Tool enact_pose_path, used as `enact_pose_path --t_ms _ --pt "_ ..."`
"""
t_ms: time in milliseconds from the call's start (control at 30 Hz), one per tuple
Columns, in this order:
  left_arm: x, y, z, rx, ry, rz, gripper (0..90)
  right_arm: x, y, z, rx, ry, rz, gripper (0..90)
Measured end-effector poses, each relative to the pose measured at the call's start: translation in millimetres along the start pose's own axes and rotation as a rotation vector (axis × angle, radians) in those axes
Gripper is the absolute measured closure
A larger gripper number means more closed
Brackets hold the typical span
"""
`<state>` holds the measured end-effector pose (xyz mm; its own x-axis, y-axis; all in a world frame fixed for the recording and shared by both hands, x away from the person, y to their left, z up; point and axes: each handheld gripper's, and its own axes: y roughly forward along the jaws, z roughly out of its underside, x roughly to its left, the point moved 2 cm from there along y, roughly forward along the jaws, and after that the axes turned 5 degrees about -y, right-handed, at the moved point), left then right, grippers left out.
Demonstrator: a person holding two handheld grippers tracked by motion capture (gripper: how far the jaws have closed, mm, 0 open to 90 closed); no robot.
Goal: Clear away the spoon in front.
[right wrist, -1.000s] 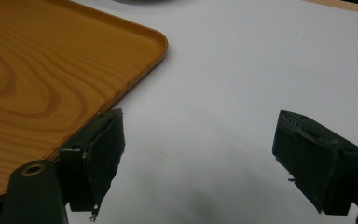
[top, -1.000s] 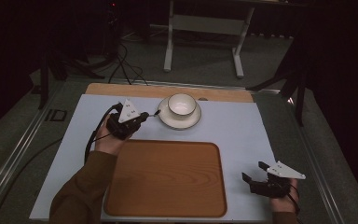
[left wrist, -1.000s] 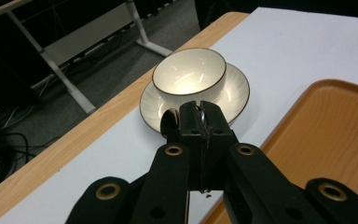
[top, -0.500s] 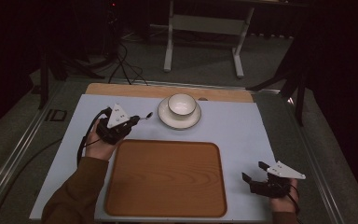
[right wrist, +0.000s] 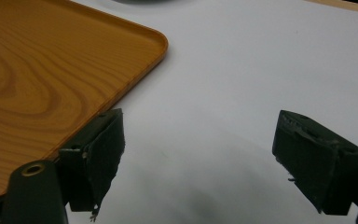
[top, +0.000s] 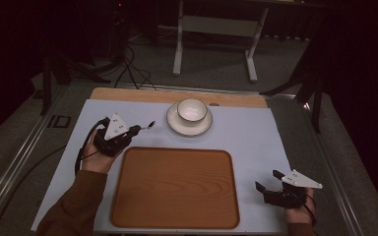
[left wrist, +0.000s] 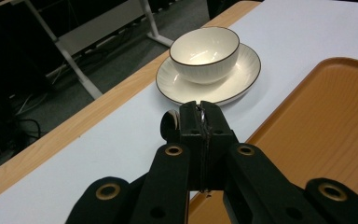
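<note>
**Left gripper clamped on a spoon beside the tray, right gripper wide open**

Nearest the person, at about 5 o'clock on the desk (top: 256, 132), the right gripper (top: 271, 183) rests low on the pale blue surface with its jaws spread well apart and nothing between them. In the right gripper view its two black jaws stand wide, bare desk between them, and the rounded corner of the wooden tray (right wrist: 51, 70) lies just beside the left-hand jaw.

The tray (top: 174, 187) takes up the middle of the desk, from the centre toward 6 o'clock. Nothing lies on it.

At about 9 o'clock, just off the tray's far left corner, the left gripper (top: 137, 129) is held in the person's left hand (top: 96, 156), a brown sleeve (top: 71, 206) running back toward 7 o'clock. Its jaws are pressed together on the handle of a small spoon (top: 149, 125), which sticks out from the tips toward 2 o'clock, aimed at the crockery. In the left gripper view the jaws meet tight around a thin metal strip, and a rounded part of the spoon (left wrist: 170, 125) shows just to the left of them; how much of it is hidden I cannot tell.

Farther on, at 12 o'clock, a cream bowl (top: 192, 110) with a dark rim sits upright in the middle of a matching saucer (top: 177, 125). The spoon's tip is near the saucer's edge but apart from it.
</note>
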<state>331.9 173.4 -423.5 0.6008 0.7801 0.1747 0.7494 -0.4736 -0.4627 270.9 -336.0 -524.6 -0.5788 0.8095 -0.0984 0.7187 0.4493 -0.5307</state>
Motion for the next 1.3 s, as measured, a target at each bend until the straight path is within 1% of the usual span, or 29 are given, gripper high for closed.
enact_pose_path --t_ms 267,533,667,967,1100,1200,1300 --pt "1.0 -6.7 6.2 0.000 -0.007 -0.010 89.1 0.2 0.6 0.0 0.001 0.001 -0.001 16.7" --pt "-0.4 -14.1 10.1 -0.003 0.001 -0.016 89.0 -0.3 0.2 0.1 0.001 0.002 0.001 16.7" --pt "0.1 -16.6 12.8 -0.003 -0.001 -0.016 89.1 -0.3 0.2 0.1 0.001 0.003 0.001 16.7" --pt "-1.2 -22.6 22.6 0.003 -0.012 -0.017 89.1 -0.3 -0.5 0.2 -0.002 0.003 0.004 16.7" --pt "-1.3 -26.7 29.1 0.005 -0.026 -0.015 89.0 0.2 -0.3 0.0 0.000 0.001 0.002 16.7" --pt "-1.9 -26.9 31.9 0.014 -0.026 -0.016 89.0 0.2 -0.2 0.1 0.001 0.000 0.002 16.7" --pt "-2.9 -28.3 34.3 0.011 -0.031 -0.015 89.0 0.3 -0.4 0.0 0.000 0.001 0.002 16.7"
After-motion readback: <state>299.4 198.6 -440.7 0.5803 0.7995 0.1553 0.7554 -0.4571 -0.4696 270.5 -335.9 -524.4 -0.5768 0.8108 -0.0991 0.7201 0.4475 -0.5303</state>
